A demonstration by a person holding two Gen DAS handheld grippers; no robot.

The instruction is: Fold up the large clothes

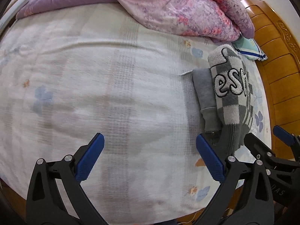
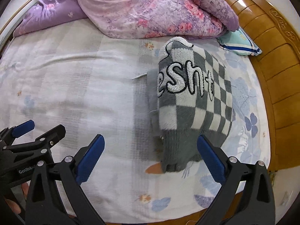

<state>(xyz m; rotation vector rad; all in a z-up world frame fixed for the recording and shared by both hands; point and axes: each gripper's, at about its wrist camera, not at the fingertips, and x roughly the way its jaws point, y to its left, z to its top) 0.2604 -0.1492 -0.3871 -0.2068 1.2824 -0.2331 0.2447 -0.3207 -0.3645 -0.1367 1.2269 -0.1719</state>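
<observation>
Lying folded on the bed (image 2: 75, 86), the checkered sweater (image 2: 195, 103) sits ahead of both gaping, empty jaws.

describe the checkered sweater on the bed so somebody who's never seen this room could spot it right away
Start at the wooden bed frame; beside it on the pale flowered sheet sits a folded stack. The checkered sweater is the top piece, over a plain grey garment. Only it has grey-and-white squares and fuzzy white lettering.
</observation>
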